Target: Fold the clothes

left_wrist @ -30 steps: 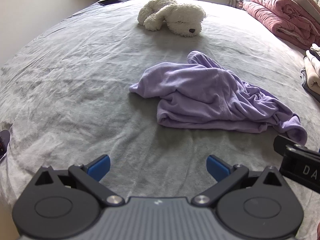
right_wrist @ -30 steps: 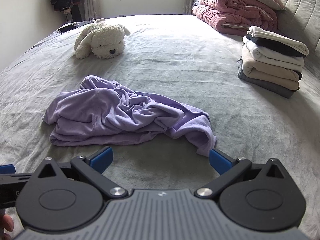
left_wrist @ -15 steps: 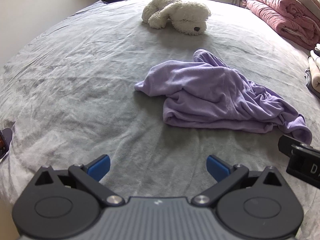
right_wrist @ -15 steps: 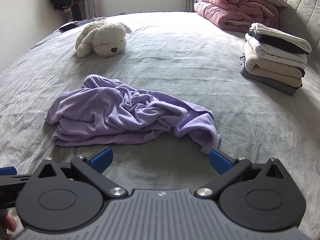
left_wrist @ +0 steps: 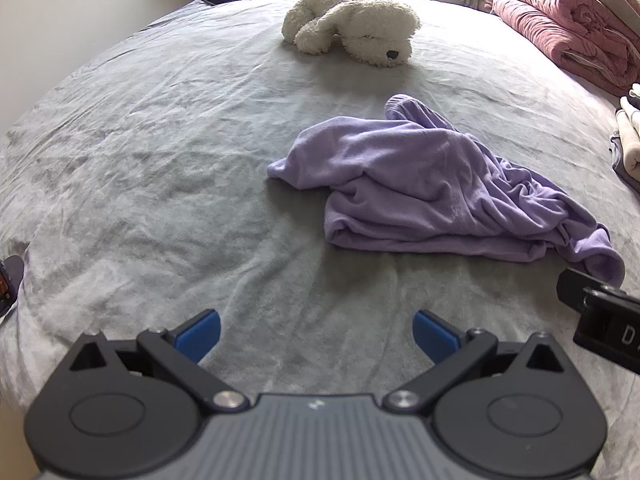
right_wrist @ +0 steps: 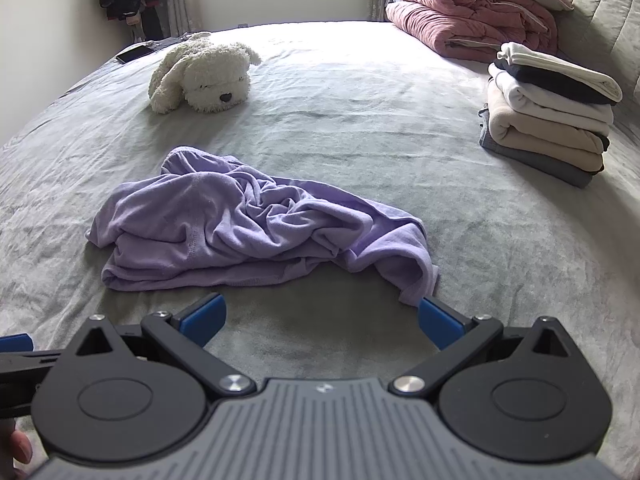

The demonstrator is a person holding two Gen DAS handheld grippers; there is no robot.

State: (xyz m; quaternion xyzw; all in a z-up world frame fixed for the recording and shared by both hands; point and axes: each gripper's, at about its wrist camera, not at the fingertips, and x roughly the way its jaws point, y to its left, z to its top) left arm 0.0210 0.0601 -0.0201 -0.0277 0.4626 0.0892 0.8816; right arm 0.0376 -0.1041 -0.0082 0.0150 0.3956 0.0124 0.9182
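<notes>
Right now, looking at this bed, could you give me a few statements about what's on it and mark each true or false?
1. The purple garment lies crumpled on the grey bed. True.
2. The right tool is clamped on the garment. False: its jaws stand open, holding nothing.
3. A white plush dog lies beyond the garment. True.
4. The stack of folded clothes sits on top of the plush dog. False: it stands apart, at the right side of the bed.
5. The left tool is open. True.
</notes>
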